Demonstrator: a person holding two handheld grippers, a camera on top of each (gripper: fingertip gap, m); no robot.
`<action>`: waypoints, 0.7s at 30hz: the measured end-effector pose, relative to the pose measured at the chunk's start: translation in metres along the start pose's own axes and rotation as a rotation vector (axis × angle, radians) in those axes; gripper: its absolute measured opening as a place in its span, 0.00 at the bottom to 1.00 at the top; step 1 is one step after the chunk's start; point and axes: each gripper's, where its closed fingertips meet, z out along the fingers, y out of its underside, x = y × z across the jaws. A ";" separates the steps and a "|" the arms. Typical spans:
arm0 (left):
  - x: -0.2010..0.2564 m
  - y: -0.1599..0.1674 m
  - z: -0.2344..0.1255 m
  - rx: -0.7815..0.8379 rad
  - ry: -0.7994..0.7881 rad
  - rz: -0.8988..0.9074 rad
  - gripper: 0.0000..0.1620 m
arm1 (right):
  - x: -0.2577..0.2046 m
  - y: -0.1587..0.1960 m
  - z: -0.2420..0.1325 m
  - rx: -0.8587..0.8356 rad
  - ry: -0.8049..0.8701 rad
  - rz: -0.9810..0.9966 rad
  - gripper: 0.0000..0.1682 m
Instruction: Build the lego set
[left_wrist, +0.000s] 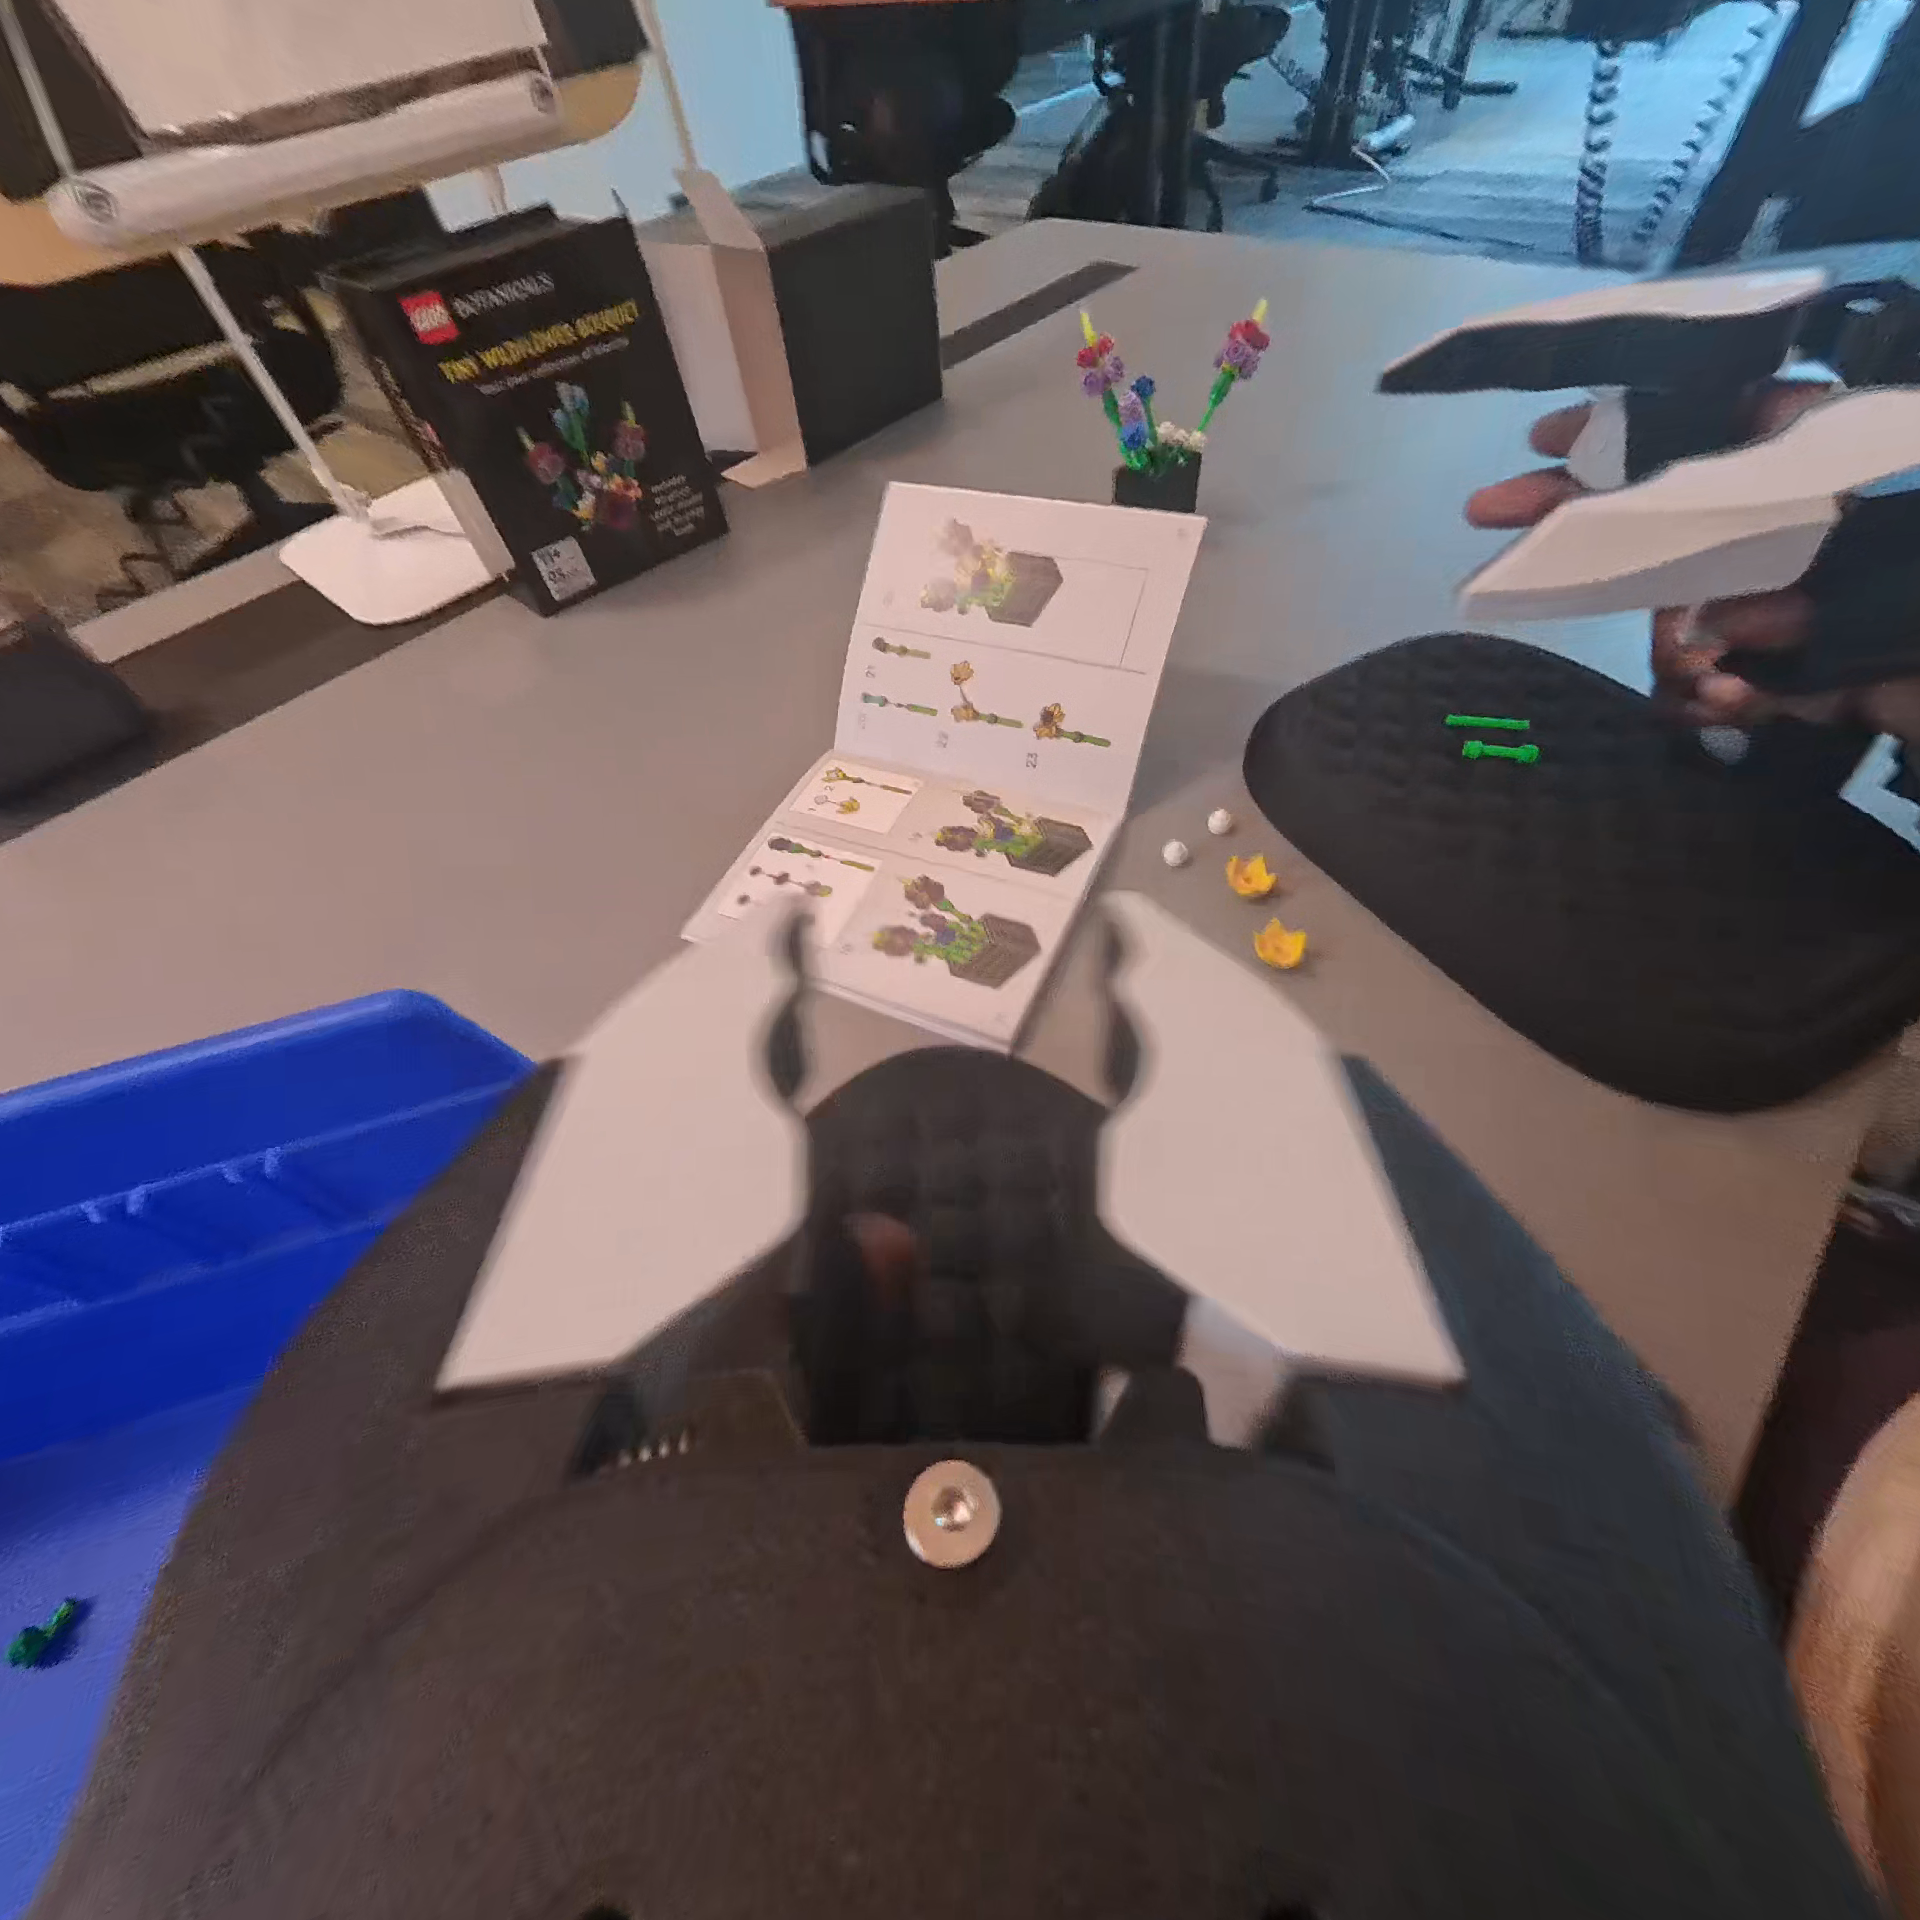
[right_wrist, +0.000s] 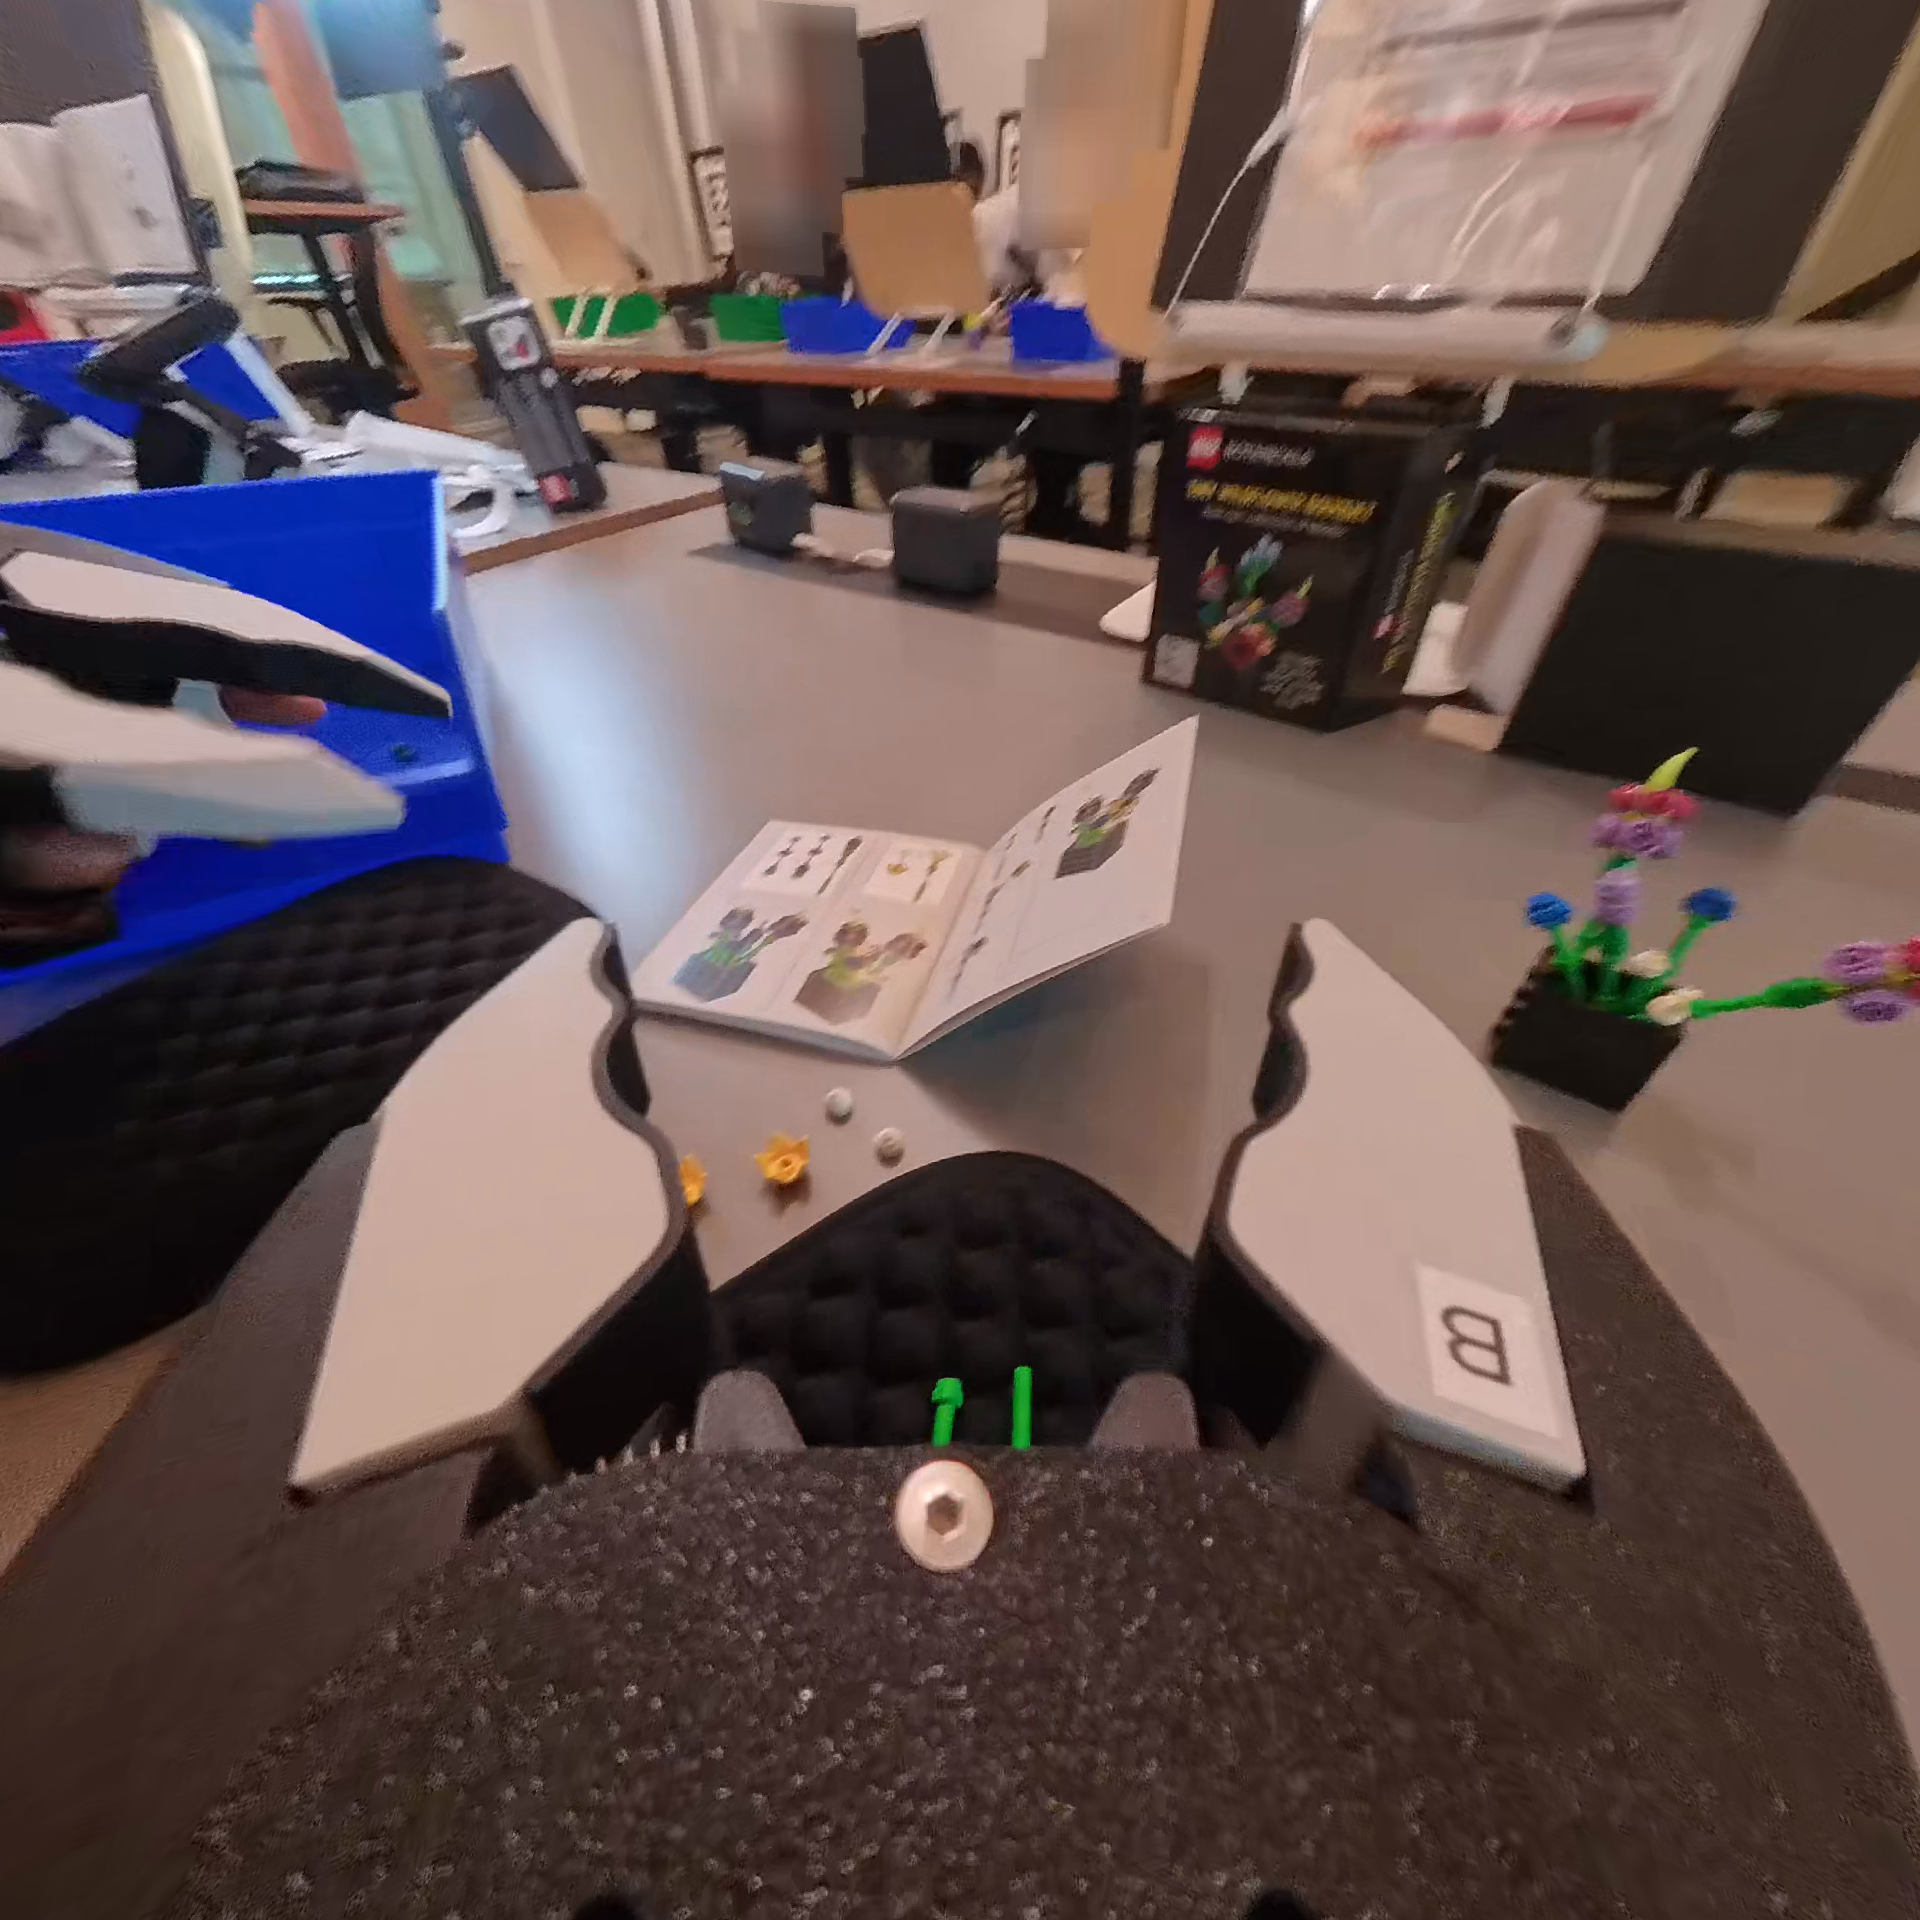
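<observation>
A partly built lego flower bouquet in a black base (left_wrist: 1158, 483) (right_wrist: 1584, 1044) stands on the grey table beyond an open instruction booklet (left_wrist: 997, 748) (right_wrist: 904, 935). Two green stems (left_wrist: 1496, 738) (right_wrist: 982, 1408) lie on a black textured pad (left_wrist: 1579, 894) (right_wrist: 956, 1247). Two yellow flower pieces (left_wrist: 1262, 909) (right_wrist: 781, 1158) and two small white round pieces (left_wrist: 1195, 836) (right_wrist: 862, 1122) lie on the table beside the pad. My left gripper (left_wrist: 945, 935) is open and empty above the booklet's near edge. My right gripper (right_wrist: 951, 956) is open and empty above the pad; it also shows in the left wrist view (left_wrist: 1423, 488).
A blue bin (left_wrist: 197, 1195) (right_wrist: 312, 644) holding a small green piece (left_wrist: 42, 1642) sits at the left. The black lego box (left_wrist: 540, 416) (right_wrist: 1288, 561) stands behind the booklet. A white stand base (left_wrist: 384, 551) and dark boxes are at the table's far side.
</observation>
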 end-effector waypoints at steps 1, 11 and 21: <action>-0.003 -0.004 0.003 0.023 -0.038 -0.007 0.63 | 0.003 -0.005 -0.001 0.033 0.030 -0.019 0.72; 0.023 -0.041 -0.008 0.196 0.029 0.097 0.64 | 0.002 -0.030 -0.019 0.145 0.056 -0.189 0.28; 0.014 -0.048 -0.015 0.276 0.003 0.021 0.10 | -0.012 -0.019 -0.017 0.064 -0.041 -0.194 0.00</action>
